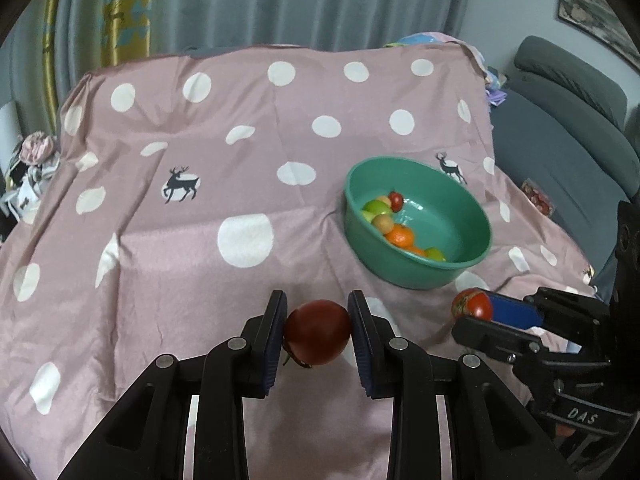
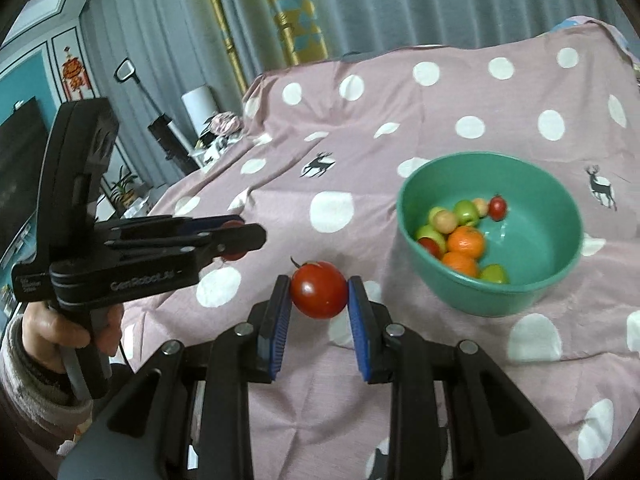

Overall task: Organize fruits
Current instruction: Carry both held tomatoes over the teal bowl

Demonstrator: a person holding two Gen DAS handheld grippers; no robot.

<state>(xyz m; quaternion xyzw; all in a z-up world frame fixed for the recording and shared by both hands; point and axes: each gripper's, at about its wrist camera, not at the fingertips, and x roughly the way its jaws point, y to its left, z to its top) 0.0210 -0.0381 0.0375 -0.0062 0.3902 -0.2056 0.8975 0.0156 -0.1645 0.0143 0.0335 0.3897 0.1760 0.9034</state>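
Observation:
My left gripper (image 1: pixel 317 320) is shut on a dark red tomato (image 1: pixel 318 332) and holds it above the pink dotted cloth. My right gripper (image 2: pixel 319 294) is shut on a bright red tomato (image 2: pixel 319 295), which also shows in the left wrist view (image 1: pixel 472 305) at the right. A green bowl (image 1: pixel 476 256) stands ahead and to the right; in the right wrist view the green bowl (image 2: pixel 560 280) holds several fruits: oranges (image 2: pixel 464 242), green apples (image 2: pixel 466 212) and a small red tomato (image 2: pixel 497 207). The left gripper (image 2: pixel 240 238) appears at the left of the right wrist view.
The pink cloth with white dots and deer prints (image 1: pixel 240 160) covers the whole table and drops off at its far and side edges. A grey sofa (image 1: pixel 568 128) stands to the right. Curtains (image 1: pixel 280 0) hang behind. A person's hand (image 2: pixel 64 332) holds the left gripper's handle.

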